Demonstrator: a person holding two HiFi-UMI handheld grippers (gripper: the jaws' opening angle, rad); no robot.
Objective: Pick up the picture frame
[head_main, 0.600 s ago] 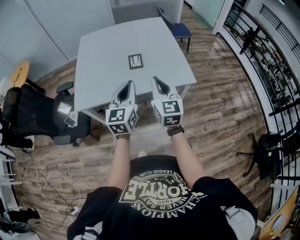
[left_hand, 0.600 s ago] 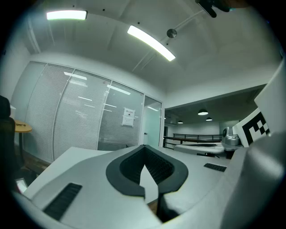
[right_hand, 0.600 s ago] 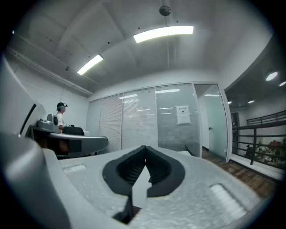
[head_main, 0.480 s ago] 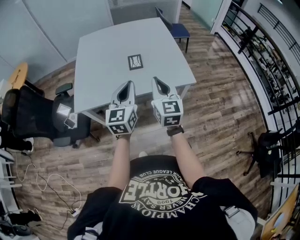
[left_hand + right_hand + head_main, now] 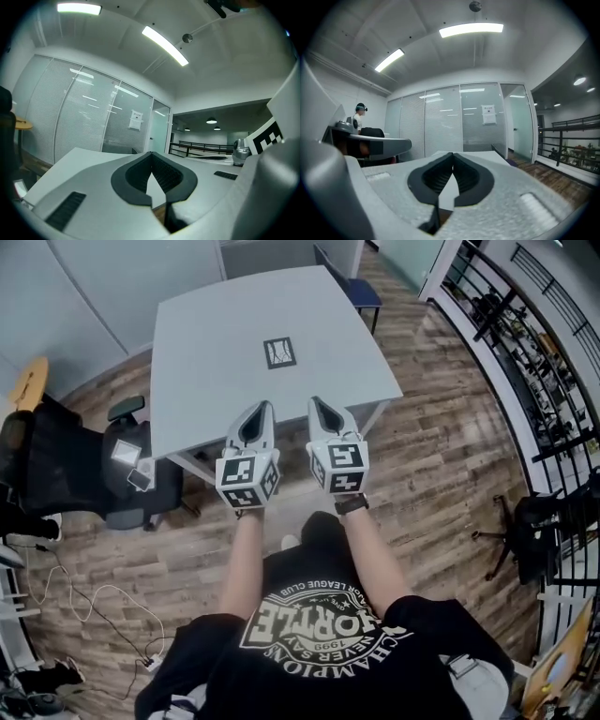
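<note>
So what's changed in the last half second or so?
Little: the person's leg has swung forward and the head view shifted slightly. Nothing was grasped. The left gripper and right gripper keep their tongs shut and empty, side by side; the picture frame still lies flat on the table.

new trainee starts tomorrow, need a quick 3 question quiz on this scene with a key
1. True or false: the picture frame lies on the table, and neither gripper touches it.
2. The left gripper and right gripper are: A) both shut and empty, B) both open, C) right shut on the frame.
3. In the head view, the black office chair stands at which side of the table?

Key: 1 true; 2 A; 3 left.
</note>
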